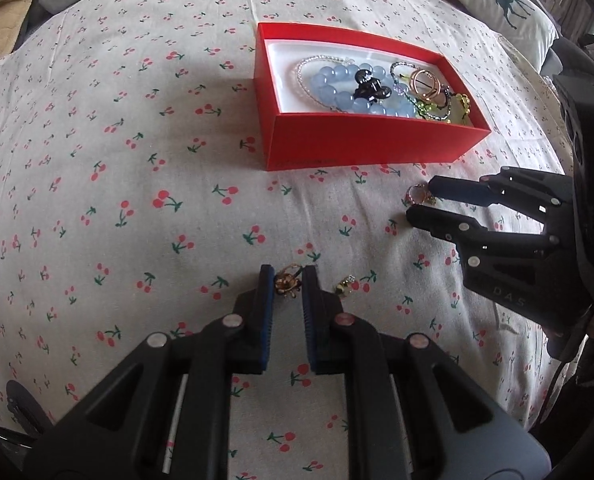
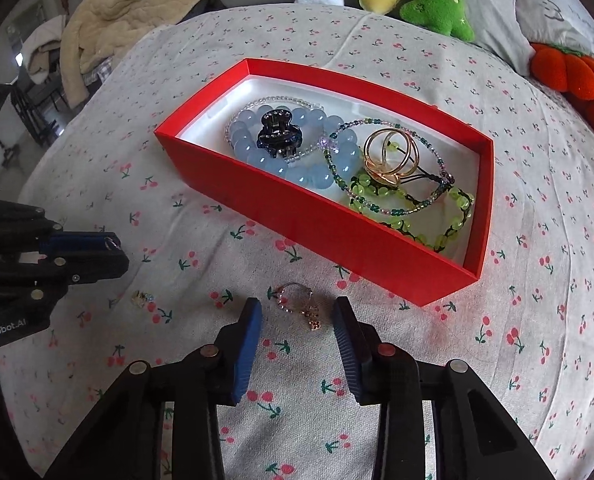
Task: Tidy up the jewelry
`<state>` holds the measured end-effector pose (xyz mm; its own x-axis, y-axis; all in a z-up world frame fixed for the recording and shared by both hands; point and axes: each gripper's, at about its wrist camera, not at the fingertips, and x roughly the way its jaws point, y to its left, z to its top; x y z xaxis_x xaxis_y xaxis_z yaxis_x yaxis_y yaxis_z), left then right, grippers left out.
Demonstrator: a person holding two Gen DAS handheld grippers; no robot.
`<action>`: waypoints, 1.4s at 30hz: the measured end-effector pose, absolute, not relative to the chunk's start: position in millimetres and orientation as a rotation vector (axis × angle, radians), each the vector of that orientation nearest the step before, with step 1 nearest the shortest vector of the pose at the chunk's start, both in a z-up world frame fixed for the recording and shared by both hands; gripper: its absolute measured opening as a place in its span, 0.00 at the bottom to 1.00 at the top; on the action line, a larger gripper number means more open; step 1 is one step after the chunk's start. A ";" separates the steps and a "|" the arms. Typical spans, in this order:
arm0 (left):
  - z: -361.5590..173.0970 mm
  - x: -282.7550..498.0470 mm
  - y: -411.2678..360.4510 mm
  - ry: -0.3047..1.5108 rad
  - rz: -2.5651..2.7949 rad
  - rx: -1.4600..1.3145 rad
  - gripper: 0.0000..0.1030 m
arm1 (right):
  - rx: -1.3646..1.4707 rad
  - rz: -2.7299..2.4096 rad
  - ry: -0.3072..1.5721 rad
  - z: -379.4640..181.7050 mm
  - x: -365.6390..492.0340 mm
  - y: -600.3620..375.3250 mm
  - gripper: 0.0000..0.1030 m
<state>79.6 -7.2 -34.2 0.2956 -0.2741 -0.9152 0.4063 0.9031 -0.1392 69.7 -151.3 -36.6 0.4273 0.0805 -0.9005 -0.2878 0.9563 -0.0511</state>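
Taking the red box (image 2: 329, 216) as the landmark: it sits open on the bed (image 1: 97, 160), whose cherry-print sheet carries everything, and it already holds most of the jewelry, namely a blue bead bracelet (image 2: 265, 160), a black hair claw (image 2: 278, 135), a gold ring ornament (image 2: 391, 156) and green bead strands (image 2: 417, 208). Three small pieces lie outside it, on its near side.

Farthest left of these, well short of the box's front wall, the left tongs (image 1: 288, 280) have narrowed around a small amber-and-gold ring (image 1: 286, 283). The blue pads sit close against either side of it, apparently pinching it, though the picture does not prove firm contact. The grip looks set up for a lift toward the box.

Just right of that, still in front of the box, a tiny yellow-and-white earring (image 1: 345, 286) lies loose on the sheet, untouched.

Further right, near the box's front right corner, a pink beaded ring with a gold charm (image 2: 299, 304) lies flat. The right tongs (image 2: 297, 312) are spread wide with nothing held, one finger on each side of it, low over the sheet, so closing should catch it. Being thin and flat on soft fabric, it could slip or drag cloth into the grip.
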 end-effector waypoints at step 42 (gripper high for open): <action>-32.7 80.9 -0.9 1.197 -0.443 0.102 0.15 | -0.163 0.272 1.095 -19.7 76.2 -147.9 0.56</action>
